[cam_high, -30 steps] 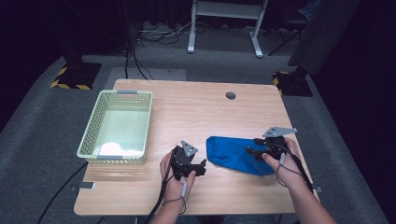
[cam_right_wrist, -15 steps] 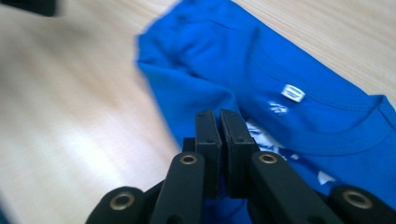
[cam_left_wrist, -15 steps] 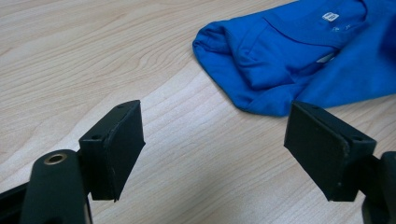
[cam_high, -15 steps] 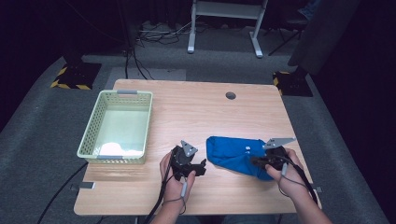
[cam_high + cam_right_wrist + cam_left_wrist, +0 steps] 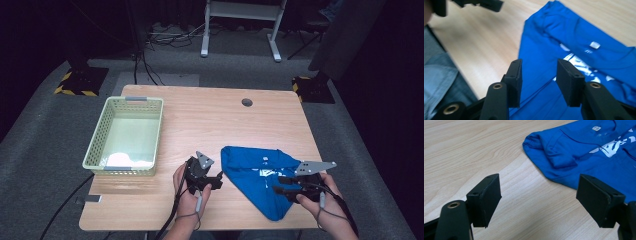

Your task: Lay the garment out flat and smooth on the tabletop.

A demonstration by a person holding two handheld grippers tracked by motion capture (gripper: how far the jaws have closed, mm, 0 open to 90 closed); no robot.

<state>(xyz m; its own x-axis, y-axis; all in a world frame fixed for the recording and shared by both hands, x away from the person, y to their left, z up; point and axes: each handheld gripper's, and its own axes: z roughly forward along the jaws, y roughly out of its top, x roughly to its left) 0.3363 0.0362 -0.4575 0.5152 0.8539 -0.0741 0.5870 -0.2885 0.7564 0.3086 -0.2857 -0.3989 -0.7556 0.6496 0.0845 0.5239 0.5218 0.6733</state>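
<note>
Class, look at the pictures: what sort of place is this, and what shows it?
Probably a lab or studio: a wooden table on grey carpet, cables on the floor, hazard-striped stand feet.

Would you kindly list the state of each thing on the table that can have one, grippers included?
Blue T-shirt: partly folded, lying flat on the table, white print and neck label facing up.
Left gripper: open wide above bare wood beside the shirt, nothing between its jaws.
Right gripper: jaws have just been opening, partly open over the shirt, no cloth pinched.
Green basket: upright, something white lying at its near end.
</note>
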